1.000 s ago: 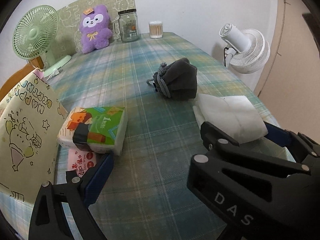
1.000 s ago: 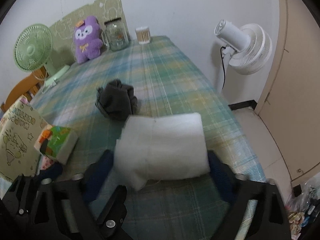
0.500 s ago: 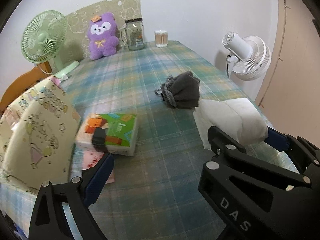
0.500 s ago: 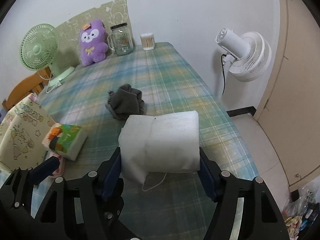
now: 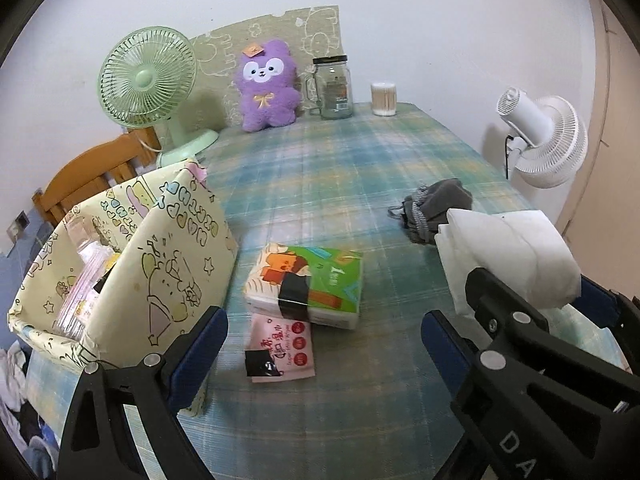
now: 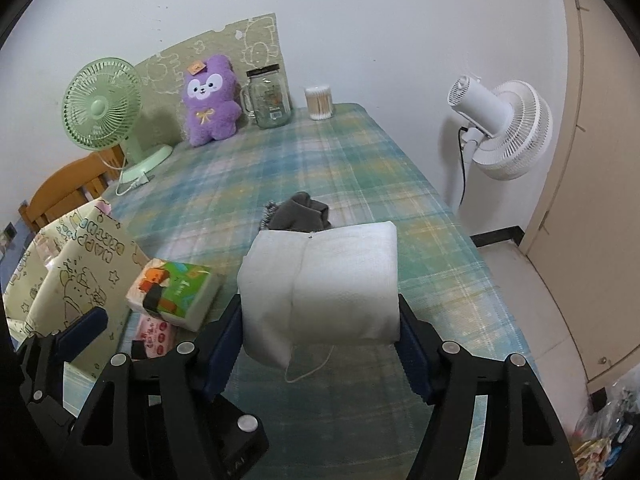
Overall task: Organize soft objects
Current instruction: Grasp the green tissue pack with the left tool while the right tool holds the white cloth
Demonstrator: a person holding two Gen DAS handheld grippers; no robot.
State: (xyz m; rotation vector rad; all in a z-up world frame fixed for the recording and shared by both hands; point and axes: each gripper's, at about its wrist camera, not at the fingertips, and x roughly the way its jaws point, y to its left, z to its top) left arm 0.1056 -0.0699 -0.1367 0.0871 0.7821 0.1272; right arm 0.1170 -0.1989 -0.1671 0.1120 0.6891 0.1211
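The yellow cartoon-printed box stood open at the bench edge, holding pale pink packets whose details were too blurred to tell. Just beside the box lay the green tissue pack, overlapping a pink wipes packet nearer the camera. Well apart from the box, across the plaid cloth, sat the grey drawstring pouch. A glass jar and a cotton-swab tub stood far beyond the box by the wall.

The right gripper was clamped on the folded white towel, lifted clear of the bench, a loose thread dangling. The left gripper stood spread wide and held nothing, over the wipes packet.

Compared with a second earlier, the towel had risen off the cloth, and the left gripper had drawn back from the tissue pack, bringing the box's inside into view.
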